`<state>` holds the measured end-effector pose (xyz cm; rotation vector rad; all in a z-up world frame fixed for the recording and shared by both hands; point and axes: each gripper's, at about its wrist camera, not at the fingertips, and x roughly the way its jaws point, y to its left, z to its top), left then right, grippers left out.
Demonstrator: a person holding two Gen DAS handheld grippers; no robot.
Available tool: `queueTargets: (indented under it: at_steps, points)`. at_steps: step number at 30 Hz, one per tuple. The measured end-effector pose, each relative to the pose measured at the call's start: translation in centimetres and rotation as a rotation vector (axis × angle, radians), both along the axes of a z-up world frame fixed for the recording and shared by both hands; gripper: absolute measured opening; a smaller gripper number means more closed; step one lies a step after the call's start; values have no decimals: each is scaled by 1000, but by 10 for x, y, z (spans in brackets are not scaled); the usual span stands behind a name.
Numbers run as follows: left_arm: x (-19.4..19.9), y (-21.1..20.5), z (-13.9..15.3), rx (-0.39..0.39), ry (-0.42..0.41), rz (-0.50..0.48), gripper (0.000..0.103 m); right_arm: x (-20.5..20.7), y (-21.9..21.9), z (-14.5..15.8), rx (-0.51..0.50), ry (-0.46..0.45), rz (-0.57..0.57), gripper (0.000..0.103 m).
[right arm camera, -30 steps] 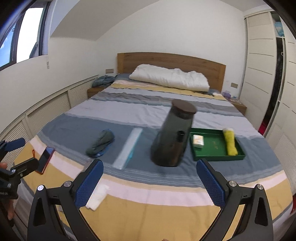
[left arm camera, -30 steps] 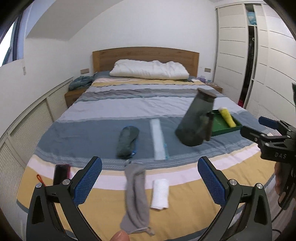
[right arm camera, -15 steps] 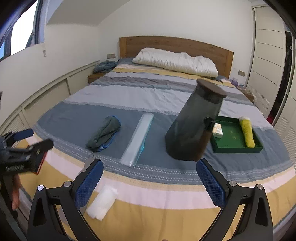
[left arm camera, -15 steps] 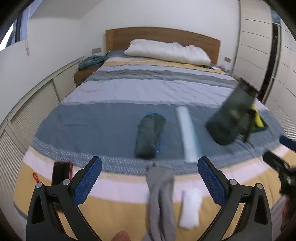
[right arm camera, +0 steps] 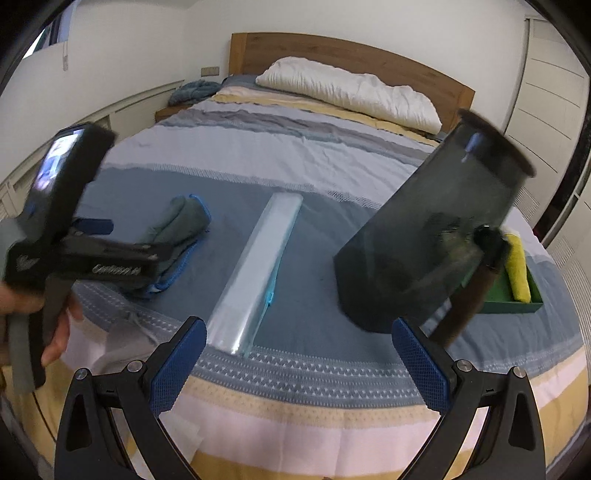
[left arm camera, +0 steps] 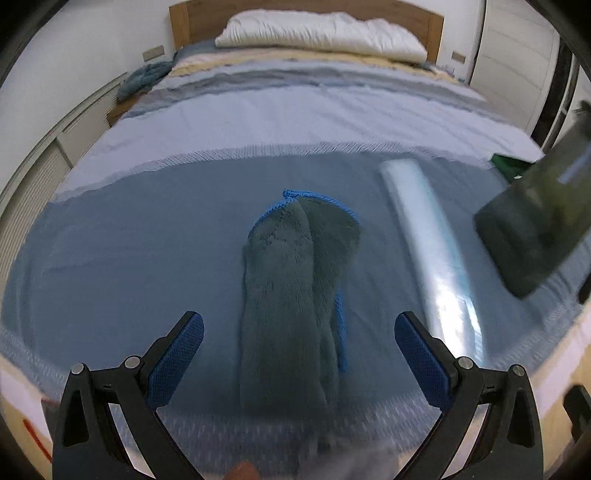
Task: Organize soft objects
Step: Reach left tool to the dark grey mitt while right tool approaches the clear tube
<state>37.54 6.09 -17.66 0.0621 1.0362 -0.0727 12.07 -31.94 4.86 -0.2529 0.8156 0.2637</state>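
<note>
The left wrist camera sits low and close over the bed [left arm camera: 155, 236], looking from the foot end toward the headboard [left arm camera: 192, 14] at 12 o'clock, with the folded grey-green towel [left arm camera: 291, 295] filling the centre and the clear plastic roll [left arm camera: 432, 254] at 2 o'clock. The right wrist camera looks the same way from higher and farther back, taking in the headboard [right arm camera: 332, 48] and the left gripper [right arm camera: 92, 225] at 9 o'clock. Both views share the towel [right arm camera: 177, 221], the roll [right arm camera: 258, 266], the dark jar [left arm camera: 535, 221] [right arm camera: 428, 236], the white pillow [left arm camera: 321, 33] [right arm camera: 351, 92] and the bedspread.
</note>
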Motion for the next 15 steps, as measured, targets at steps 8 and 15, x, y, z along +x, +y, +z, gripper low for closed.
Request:
queueTargets:
  at_steps: [8, 15]
  points:
    - [33, -10, -39, 62, 100, 0, 102, 37, 9, -27, 10, 31, -12, 102]
    - [36, 0, -49, 62, 111, 19, 102, 59, 30, -43, 5, 47, 8, 102]
